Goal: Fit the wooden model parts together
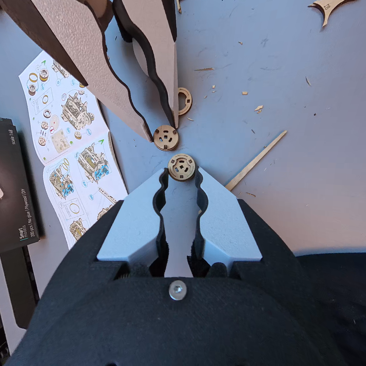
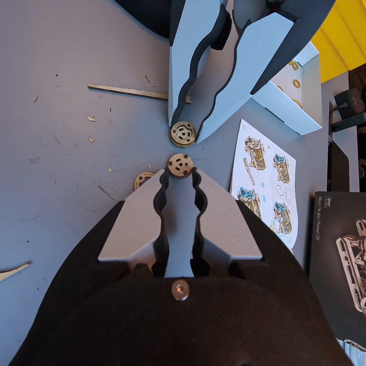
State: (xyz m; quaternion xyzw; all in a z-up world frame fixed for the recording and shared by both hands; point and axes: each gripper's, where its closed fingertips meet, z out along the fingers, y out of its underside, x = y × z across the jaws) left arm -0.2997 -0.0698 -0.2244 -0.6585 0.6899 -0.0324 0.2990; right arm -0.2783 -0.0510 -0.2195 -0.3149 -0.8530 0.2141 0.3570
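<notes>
My left gripper [image 1: 181, 170] is shut on a round wooden disc with ring-shaped cuts [image 1: 181, 167], pinched at its fingertips just above the grey table. My right gripper [image 2: 180, 170] is shut on a second round wooden disc with slots and small pegs [image 2: 180, 166]. The two discs sit a short gap apart, facing each other edge to edge. The right gripper [image 1: 164, 136] and its pegged disc [image 1: 166, 138] show ahead in the left wrist view; the left gripper [image 2: 183, 133] and its ringed disc [image 2: 183, 134] show ahead in the right wrist view.
A flat wooden ring [image 1: 185, 101] lies beside the right gripper's tip. A thin wooden stick [image 1: 257, 159], chips and a curved offcut [image 1: 326, 10] lie on the table [image 1: 277, 79]. An instruction booklet [image 1: 69, 142], a black box [image 1: 15, 188] and a white tray [image 2: 293, 99] stand alongside. My two grippers' fingertips are within a few centimetres of each other. The thin wooden stick [image 1: 257, 159] lies around 5 cm away from my left fingertips. It turns up in the right wrist view [image 2: 124, 89] as well.
</notes>
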